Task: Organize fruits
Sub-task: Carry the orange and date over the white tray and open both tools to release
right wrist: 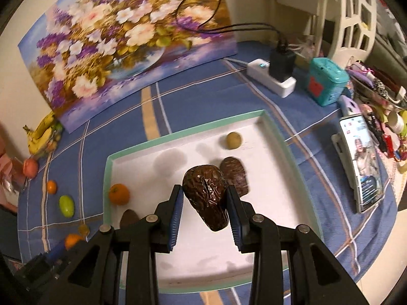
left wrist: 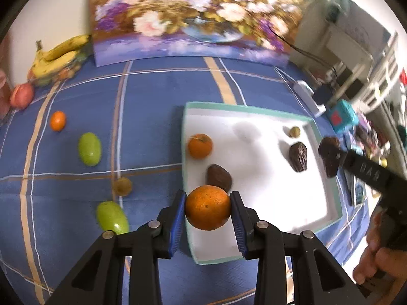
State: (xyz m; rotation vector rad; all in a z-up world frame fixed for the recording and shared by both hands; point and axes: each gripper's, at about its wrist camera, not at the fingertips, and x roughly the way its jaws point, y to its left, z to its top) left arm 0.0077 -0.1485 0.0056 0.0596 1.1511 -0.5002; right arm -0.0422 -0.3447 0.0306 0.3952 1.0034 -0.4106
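I see a blue checked cloth (left wrist: pixel 157 117) over the whole table, and a big flower painting (right wrist: pixel 122 45) stands at the back. On the cloth sits a white tray with a green rim (left wrist: pixel 257 110). My left gripper (left wrist: pixel 208 207) pinches a round orange (left wrist: pixel 207 207) just over the tray's near left edge. My right gripper (right wrist: pixel 204 203) pinches a wrinkly dark brown date (right wrist: pixel 206 198) above the middle of the tray. Inside the tray lie a smaller orange (left wrist: pixel 199 145), a brown lump (left wrist: pixel 218 176), another dark date (left wrist: pixel 298 156) and a little tan ball (left wrist: pixel 294 131). Left of the tray, on the cloth, lie two green oval fruits (left wrist: pixel 89 148), a tiny orange (left wrist: pixel 58 120), a red apple (left wrist: pixel 22 95) and yellow bananas (left wrist: pixel 58 58). To the right stand a white power strip (right wrist: pixel 272 76), a teal box (right wrist: pixel 326 80) and a phone (right wrist: pixel 361 162).
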